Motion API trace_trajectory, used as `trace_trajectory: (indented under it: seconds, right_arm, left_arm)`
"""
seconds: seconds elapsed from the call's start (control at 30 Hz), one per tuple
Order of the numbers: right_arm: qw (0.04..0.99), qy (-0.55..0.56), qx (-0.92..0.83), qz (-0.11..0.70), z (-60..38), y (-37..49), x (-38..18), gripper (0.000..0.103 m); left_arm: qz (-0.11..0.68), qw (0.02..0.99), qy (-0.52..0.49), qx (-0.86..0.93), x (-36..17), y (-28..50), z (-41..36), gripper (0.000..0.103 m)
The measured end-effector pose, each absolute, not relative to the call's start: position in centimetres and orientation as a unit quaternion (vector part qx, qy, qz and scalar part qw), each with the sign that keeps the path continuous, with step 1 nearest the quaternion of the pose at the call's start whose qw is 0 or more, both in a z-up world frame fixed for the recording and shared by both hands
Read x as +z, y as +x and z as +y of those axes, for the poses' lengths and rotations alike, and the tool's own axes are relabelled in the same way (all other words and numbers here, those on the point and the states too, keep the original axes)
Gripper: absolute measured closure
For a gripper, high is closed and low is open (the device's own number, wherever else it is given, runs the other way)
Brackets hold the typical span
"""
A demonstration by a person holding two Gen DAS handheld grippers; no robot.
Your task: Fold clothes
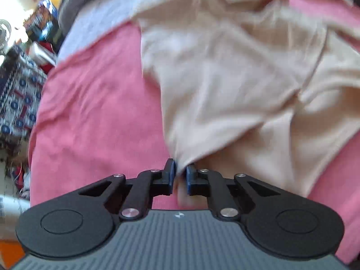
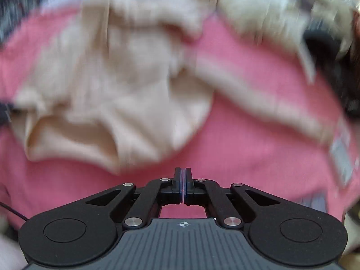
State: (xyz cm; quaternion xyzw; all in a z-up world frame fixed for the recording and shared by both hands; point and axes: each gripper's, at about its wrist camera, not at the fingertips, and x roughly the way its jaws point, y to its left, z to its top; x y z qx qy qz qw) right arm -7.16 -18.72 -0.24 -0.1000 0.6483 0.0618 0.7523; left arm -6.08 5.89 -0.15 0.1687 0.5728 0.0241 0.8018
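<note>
We've got a beige garment (image 1: 225,85) sprawled rumpled across the pink sheet (image 1: 94,103) on the bed. Left tongs (image 1: 180,175) pinch its near corner; right tongs (image 2: 182,184) are closed on nothing, just short of it. It looks light, floppy, clingy cotton, so we'd grab hems and corners, not the middle.

No readable text, numbers or brand names. Small white emblem on left gripper (image 1: 179,175) body; small crosshair mark on right gripper (image 2: 182,181) body.
</note>
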Motion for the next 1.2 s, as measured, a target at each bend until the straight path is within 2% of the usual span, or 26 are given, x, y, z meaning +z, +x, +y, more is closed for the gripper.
trace_trajectory:
  seconds: [0.07, 0.1, 0.13, 0.23, 0.27, 0.33, 0.4, 0.43, 0.47, 0.5, 0.53, 0.67, 0.8, 0.87, 1.03, 1.1, 1.2]
  right_arm:
    - [0.716, -0.098, 0.052, 0.689, -19.2, -8.4, -1.8, 0.098]
    - [0.728, -0.084, 0.050, 0.678, -19.4, -8.5, -1.2, 0.097]
    - [0.751, -0.071, 0.052, 0.655, -19.0, -8.0, -0.2, 0.089]
    - [0.823, -0.027, 0.057, 0.564, -17.2, -5.5, 2.2, 0.032]
    - [0.845, -0.019, 0.058, 0.531, -17.1, -4.0, 2.5, 0.031]
    - [0.876, -0.016, 0.061, 0.479, -17.0, -0.5, 2.1, 0.031]
    - [0.887, -0.012, 0.053, 0.459, -15.9, 3.1, 0.7, 0.031]
    - [0.882, -0.008, 0.053, 0.468, -14.2, 4.7, -0.4, 0.034]
    - [0.872, -0.011, 0.053, 0.487, -13.3, 6.0, -1.8, 0.060]
    - [0.865, -0.017, 0.053, 0.500, -12.5, 7.0, -2.7, 0.080]
    - [0.865, -0.028, 0.049, 0.498, -12.4, 6.7, -2.3, 0.094]
    - [0.877, -0.059, 0.038, 0.476, -11.7, 5.5, -0.5, 0.099]
    - [0.892, -0.014, 0.068, 0.447, -11.7, 3.7, 5.0, 0.099]
    - [0.887, 0.007, 0.108, 0.449, -10.4, 3.5, 6.2, 0.099]
    - [0.887, -0.010, 0.124, 0.445, -7.6, 3.3, 6.9, 0.098]
    - [0.885, -0.027, 0.093, 0.455, -6.4, 3.3, 5.3, 0.098]
    - [0.883, -0.046, 0.107, 0.455, -5.5, 1.6, 6.1, 0.098]
  left_arm:
    - [0.578, 0.797, 0.174, 0.021, -0.1, -7.1, 6.6, 0.088]
    - [0.577, 0.797, 0.178, 0.020, 0.1, -7.4, 6.8, 0.084]
    - [0.576, 0.797, 0.182, 0.023, 0.2, -7.5, 6.9, 0.084]
    - [0.565, 0.804, 0.181, 0.038, 0.8, -7.3, 7.3, 0.084]
    - [0.560, 0.808, 0.179, 0.042, 1.0, -7.2, 7.4, 0.084]
    - [0.549, 0.816, 0.174, 0.051, 1.5, -7.1, 7.5, 0.083]
    - [0.546, 0.818, 0.171, 0.055, 1.6, -7.2, 7.8, 0.082]
    - [0.546, 0.818, 0.170, 0.056, 1.6, -7.3, 7.9, 0.082]
    - [0.546, 0.818, 0.169, 0.057, 1.6, -7.4, 8.1, 0.081]
    - [0.547, 0.818, 0.168, 0.058, 1.5, -7.5, 8.3, 0.081]
    - [0.547, 0.818, 0.168, 0.059, 1.5, -7.6, 8.4, 0.081]
    - [0.549, 0.817, 0.163, 0.064, 1.4, -8.1, 9.1, 0.078]
    - [0.545, 0.822, 0.133, 0.099, 1.8, -9.0, 11.8, 0.068]
    - [0.542, 0.823, 0.113, 0.126, 2.2, -9.6, 13.6, 0.067]
    - [0.539, 0.818, 0.074, 0.185, 3.2, -11.3, 18.1, 0.064]
    - [0.535, 0.823, 0.063, 0.180, 3.4, -11.6, 18.4, 0.064]
    - [0.529, 0.830, 0.047, 0.172, 3.8, -12.1, 18.8, 0.064]
